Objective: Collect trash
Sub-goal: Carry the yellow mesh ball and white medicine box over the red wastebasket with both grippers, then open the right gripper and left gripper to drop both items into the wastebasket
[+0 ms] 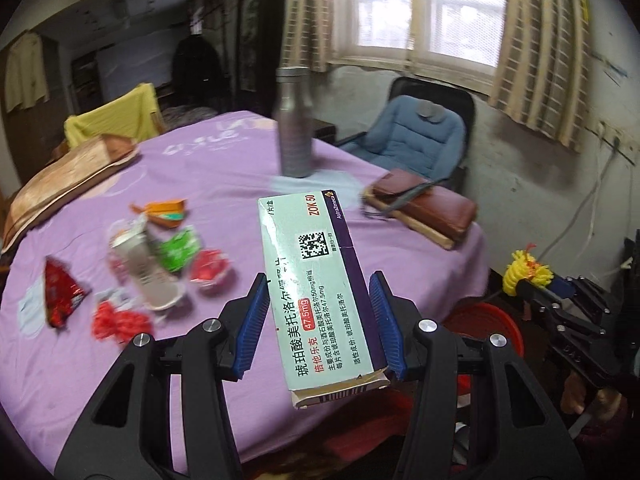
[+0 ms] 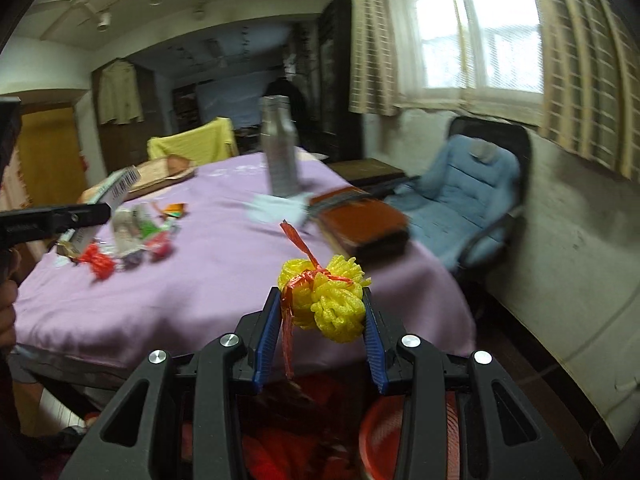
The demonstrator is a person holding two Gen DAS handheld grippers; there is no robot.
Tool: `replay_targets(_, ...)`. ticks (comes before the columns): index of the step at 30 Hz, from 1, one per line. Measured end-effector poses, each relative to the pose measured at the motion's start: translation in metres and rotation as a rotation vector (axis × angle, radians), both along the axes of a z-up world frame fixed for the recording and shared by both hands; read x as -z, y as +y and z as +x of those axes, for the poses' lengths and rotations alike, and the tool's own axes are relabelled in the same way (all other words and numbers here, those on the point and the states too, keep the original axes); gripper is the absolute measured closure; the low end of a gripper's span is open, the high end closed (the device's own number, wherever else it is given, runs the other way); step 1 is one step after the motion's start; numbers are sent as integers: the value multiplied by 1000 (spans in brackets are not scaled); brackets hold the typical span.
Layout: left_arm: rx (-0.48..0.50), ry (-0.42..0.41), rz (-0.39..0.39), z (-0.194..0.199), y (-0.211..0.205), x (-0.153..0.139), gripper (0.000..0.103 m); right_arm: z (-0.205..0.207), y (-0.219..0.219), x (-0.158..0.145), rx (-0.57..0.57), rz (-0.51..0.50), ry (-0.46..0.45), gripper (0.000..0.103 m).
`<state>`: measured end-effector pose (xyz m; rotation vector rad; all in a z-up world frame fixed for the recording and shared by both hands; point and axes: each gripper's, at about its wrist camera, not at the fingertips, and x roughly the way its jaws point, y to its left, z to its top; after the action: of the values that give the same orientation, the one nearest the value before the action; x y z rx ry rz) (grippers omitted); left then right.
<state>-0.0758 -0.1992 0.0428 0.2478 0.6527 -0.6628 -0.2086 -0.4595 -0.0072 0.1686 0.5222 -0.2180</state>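
My left gripper [image 1: 320, 324] is shut on a pale green and purple medicine box [image 1: 320, 280], held above the near edge of the purple-covered table [image 1: 224, 168]. My right gripper [image 2: 324, 332] is shut on a yellow foam net tied with red ribbon [image 2: 326, 300], held past the table's near edge above a red bin [image 2: 384, 432]. The right gripper also shows at the right of the left wrist view with the yellow net [image 1: 524, 276]. Several wrappers lie on the table: red ones [image 1: 60, 292], a green one [image 1: 178, 250], an orange one [image 1: 166, 212] and a white pouch [image 1: 140, 268].
A silver bottle [image 1: 294, 124] stands mid-table on a pale cloth. A brown wallet on a book [image 1: 424, 204] lies at the right edge. A cushion [image 1: 60, 184] lies at the left. A blue padded chair [image 1: 416, 136] stands beyond the table. The red bin [image 1: 484, 324] sits on the floor below.
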Motion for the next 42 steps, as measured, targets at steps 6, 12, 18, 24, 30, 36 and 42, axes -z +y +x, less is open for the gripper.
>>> replay_targets(6, 144, 30, 32, -21, -72, 12, 52, -15, -44, 36, 111, 33, 64, 64)
replay_targets(12, 268, 51, 71, -41, -129, 32, 52, -20, -78, 84, 183, 91, 149, 64)
replay_targets(18, 364, 98, 121, -55, -176, 58, 52, -17, -107, 144, 232, 159, 286, 37)
replay_targets(24, 451, 145, 172, -69, -217, 86, 52, -58, -151, 141, 332, 299, 169, 37)
replay_targets(30, 525, 224, 207, -77, -247, 116, 33, -87, -178, 135, 423, 354, 79, 37)
replay_targets(36, 463, 178, 209, -73, -242, 113, 14, -91, -181, 135, 413, 368, 57, 37)
replay_targets(42, 319, 122, 156, -46, -196, 85, 10, -79, -160, 123, 344, 351, 57, 37)
